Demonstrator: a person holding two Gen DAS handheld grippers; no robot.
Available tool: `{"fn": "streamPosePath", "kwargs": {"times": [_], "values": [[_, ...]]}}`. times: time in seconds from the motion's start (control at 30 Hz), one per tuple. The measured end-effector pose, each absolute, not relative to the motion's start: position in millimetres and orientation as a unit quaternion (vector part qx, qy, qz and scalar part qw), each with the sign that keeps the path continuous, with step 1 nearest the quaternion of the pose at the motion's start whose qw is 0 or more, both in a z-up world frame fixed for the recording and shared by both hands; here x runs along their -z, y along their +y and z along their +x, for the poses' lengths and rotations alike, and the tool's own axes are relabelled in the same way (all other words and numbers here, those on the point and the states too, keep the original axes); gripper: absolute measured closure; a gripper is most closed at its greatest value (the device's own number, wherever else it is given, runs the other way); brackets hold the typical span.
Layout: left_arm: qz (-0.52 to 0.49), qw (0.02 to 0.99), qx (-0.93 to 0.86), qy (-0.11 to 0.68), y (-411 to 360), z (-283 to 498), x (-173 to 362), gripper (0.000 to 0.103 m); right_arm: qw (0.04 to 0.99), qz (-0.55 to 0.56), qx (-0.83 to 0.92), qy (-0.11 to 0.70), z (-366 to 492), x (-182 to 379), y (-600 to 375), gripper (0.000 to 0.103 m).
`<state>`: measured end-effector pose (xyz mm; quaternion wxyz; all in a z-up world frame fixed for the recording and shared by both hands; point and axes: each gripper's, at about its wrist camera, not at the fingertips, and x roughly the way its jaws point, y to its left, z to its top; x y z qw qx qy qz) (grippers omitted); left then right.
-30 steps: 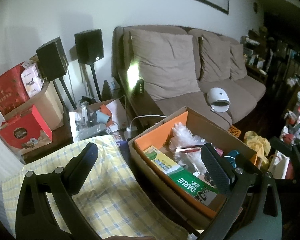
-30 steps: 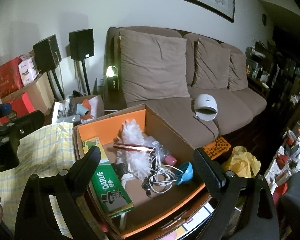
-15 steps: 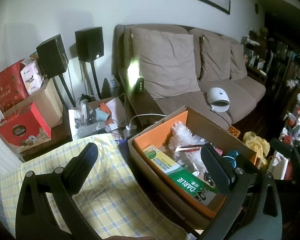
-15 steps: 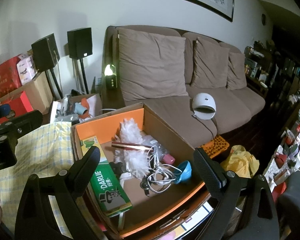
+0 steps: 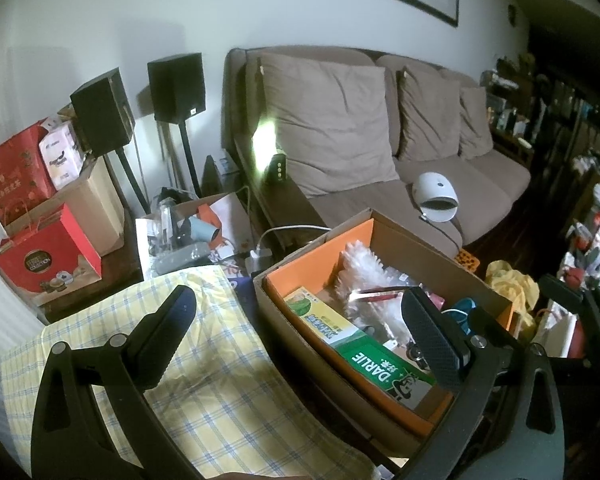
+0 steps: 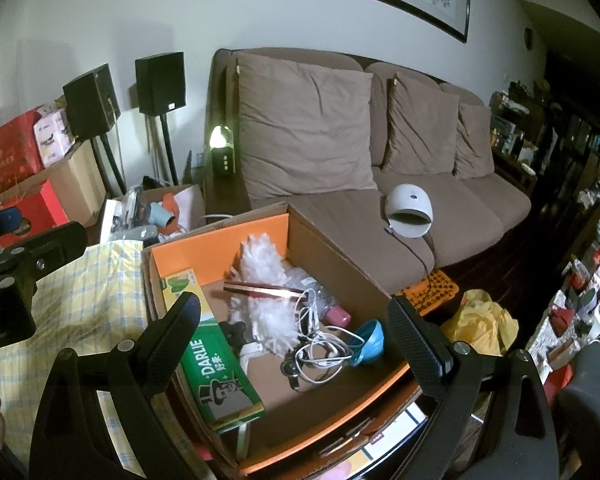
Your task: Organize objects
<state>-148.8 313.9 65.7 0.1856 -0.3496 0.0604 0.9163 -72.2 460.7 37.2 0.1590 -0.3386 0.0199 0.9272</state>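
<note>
Cardboard lined in orange — an open box (image 6: 332, 256) beside a brown sofa (image 6: 340, 208) held a green toothpaste carton (image 6: 216, 364), a white duster (image 6: 264, 276), tangled white cables (image 6: 320, 352) and a blue cup (image 6: 368, 342). Both the right gripper (image 6: 296, 344) and the left gripper (image 5: 300, 332) hovered with fingers spread wide, gripping nothing — the left one over a yellow checked cloth (image 5: 220, 392) just beside the box.

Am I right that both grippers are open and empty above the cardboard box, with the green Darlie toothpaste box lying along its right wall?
Not quite: the Darlie toothpaste box lies along the left wall of the cardboard box, as the right wrist view shows. The right gripper and left gripper are indeed open and empty.
</note>
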Motion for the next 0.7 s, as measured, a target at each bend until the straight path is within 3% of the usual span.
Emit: {"fn": "streamPosePath", "kwargs": {"times": [0.7], "values": [[-0.349, 0.183, -0.917, 0.064, 311.1, -147.8, -67.0, 0.000, 0.160, -0.342, -0.926, 0.021, -70.7, -32.0, 462.0, 0.007]]}}
